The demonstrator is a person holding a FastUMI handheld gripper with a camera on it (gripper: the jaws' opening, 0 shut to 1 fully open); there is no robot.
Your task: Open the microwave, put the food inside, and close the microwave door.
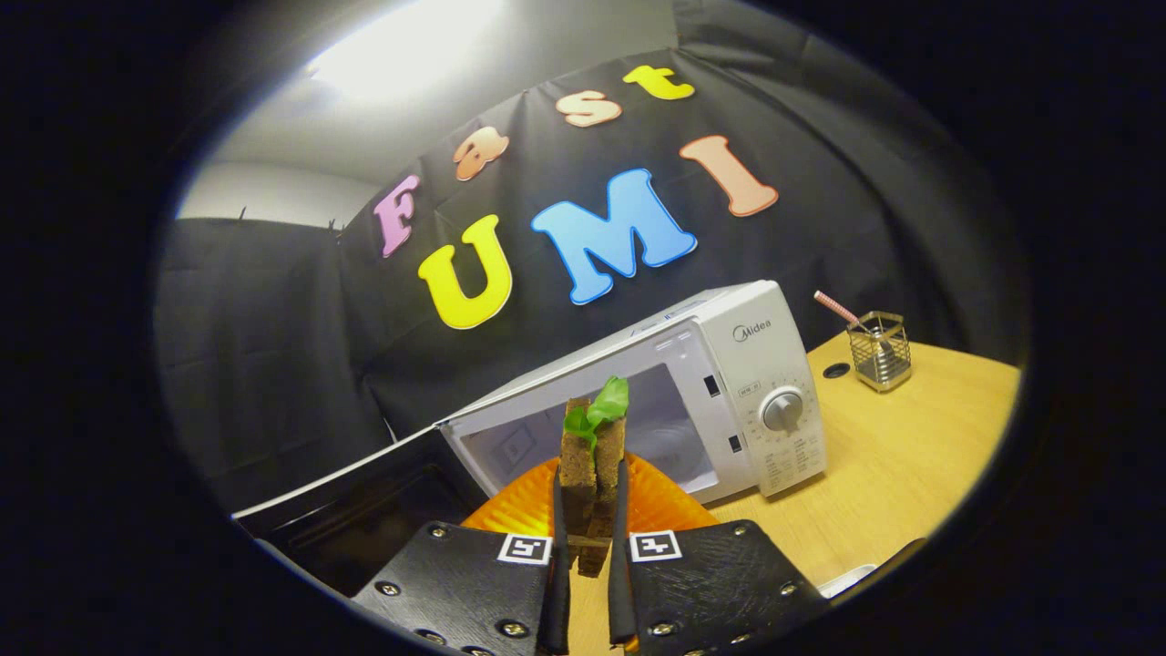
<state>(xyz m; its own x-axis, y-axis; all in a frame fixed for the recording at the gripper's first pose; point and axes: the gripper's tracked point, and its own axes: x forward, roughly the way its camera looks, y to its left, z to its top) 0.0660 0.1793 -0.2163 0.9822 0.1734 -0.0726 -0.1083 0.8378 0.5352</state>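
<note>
Sandwich [590, 474], brown bread slices with a green leaf sticking out the top, stands upright between the fingers of the gripper [589, 528], both fingers pressed against its sides, clamped on it. Behind and under the sandwich, an orange plate [519, 506] with a ribbed rim; cannot tell whether the sandwich touches the plate or is lifted clear of it. Just beyond, white microwave [729, 392] on a light wooden table [902, 456], its door [364, 510] swung wide open to the left, dark inner face showing, cavity exposed with a pale interior. Control panel to the right of the cavity, with a round dial [782, 410]. Further right on the table, apart from the microwave, a wire mesh holder [880, 351] with a striped straw-like stick [838, 308] leaning out.
</note>
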